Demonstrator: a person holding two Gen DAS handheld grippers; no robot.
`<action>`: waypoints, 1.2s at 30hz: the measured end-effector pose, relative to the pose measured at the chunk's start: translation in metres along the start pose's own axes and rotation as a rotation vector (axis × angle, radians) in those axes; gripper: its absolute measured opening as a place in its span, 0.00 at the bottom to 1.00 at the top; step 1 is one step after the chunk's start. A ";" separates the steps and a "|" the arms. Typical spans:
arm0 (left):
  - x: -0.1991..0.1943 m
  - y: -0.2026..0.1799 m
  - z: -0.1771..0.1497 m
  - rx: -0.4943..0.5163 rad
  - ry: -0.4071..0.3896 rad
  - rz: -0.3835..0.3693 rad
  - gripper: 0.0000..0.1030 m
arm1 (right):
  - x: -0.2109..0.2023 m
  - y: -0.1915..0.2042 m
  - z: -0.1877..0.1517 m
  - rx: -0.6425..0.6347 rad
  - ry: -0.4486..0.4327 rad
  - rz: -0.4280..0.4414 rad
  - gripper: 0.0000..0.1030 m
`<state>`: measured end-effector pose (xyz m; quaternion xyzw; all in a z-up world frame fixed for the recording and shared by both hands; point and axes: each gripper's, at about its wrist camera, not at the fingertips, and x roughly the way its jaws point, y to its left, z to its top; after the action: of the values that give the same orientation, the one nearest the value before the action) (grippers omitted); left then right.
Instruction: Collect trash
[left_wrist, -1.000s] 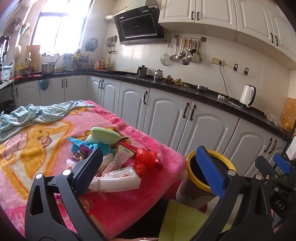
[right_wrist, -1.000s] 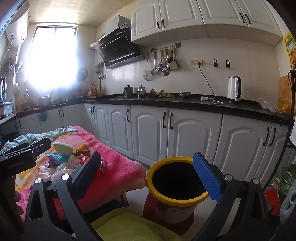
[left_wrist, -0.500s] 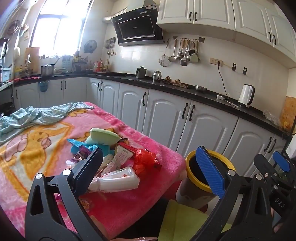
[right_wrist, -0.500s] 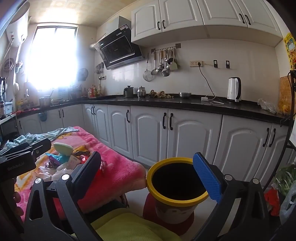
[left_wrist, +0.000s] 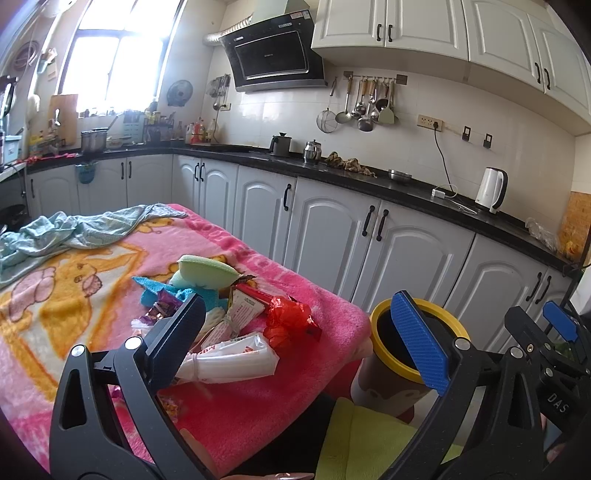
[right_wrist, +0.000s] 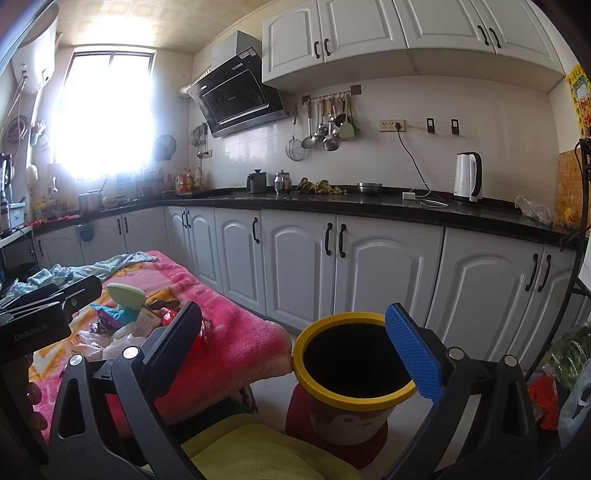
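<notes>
A heap of trash lies on the pink blanket: a white plastic packet, a crumpled red wrapper, a green sponge, a blue cloth and printed wrappers. My left gripper hovers open just short of the heap, holding nothing. A yellow-rimmed bin stands on the floor right of the table, also seen as the bin in the left wrist view. My right gripper is open and empty, above and in front of the bin. The trash heap lies to its left.
A pale blue cloth lies crumpled at the blanket's far end. White cabinets under a black counter run along the back, with a kettle. A yellow-green cloth lies below the grippers. Bags sit on the floor at the right.
The left wrist view has shifted very slightly; otherwise both grippers stay open and nothing in the heap has moved.
</notes>
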<state>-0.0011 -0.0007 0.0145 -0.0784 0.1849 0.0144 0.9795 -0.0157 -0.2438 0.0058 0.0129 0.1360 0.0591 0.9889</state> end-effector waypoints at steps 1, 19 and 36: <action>0.000 0.000 0.001 0.000 0.000 0.000 0.90 | 0.000 0.000 0.000 0.000 0.000 0.001 0.94; 0.000 -0.001 -0.002 -0.007 0.002 0.003 0.90 | -0.003 0.002 0.002 -0.001 0.000 0.001 0.94; -0.004 0.019 -0.008 -0.049 0.000 0.026 0.90 | -0.002 0.020 0.006 -0.086 0.010 0.117 0.94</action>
<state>-0.0092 0.0165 0.0061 -0.1001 0.1856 0.0317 0.9770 -0.0180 -0.2242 0.0124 -0.0222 0.1375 0.1225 0.9826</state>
